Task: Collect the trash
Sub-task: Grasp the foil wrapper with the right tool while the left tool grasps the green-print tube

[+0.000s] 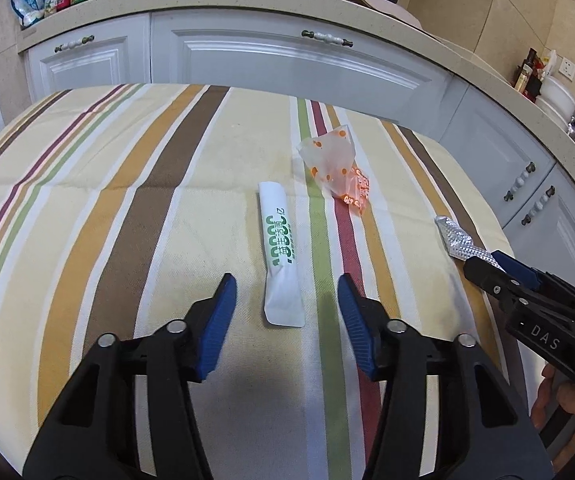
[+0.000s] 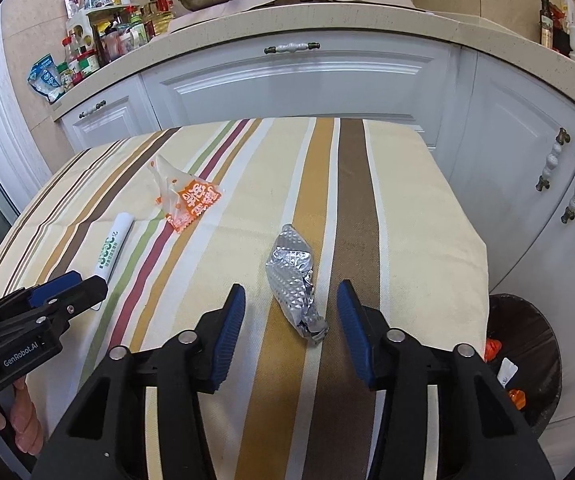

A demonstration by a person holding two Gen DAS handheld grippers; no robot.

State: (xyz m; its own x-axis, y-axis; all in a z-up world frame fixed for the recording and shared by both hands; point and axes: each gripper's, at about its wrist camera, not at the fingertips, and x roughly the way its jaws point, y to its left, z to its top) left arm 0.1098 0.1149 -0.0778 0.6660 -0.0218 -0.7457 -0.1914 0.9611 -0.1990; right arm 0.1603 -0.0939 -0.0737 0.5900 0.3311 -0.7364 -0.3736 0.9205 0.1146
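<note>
A white sachet with green print (image 1: 281,254) lies on the striped tablecloth (image 1: 107,208), its near end between the open fingers of my left gripper (image 1: 285,290). An orange-and-clear plastic wrapper (image 1: 337,166) lies beyond it. A crumpled silver foil wrapper (image 2: 293,280) lies between the open fingers of my right gripper (image 2: 289,300). The right gripper also shows in the left wrist view (image 1: 491,266), next to the foil (image 1: 457,238). The left gripper shows in the right wrist view (image 2: 75,284), with the sachet (image 2: 113,248) and the orange wrapper (image 2: 185,198).
A dark trash bin (image 2: 527,364) with scraps inside stands on the floor past the table's right edge. White cabinets (image 2: 299,80) and a counter with jars, bottles, a pan and a pot stand behind the table.
</note>
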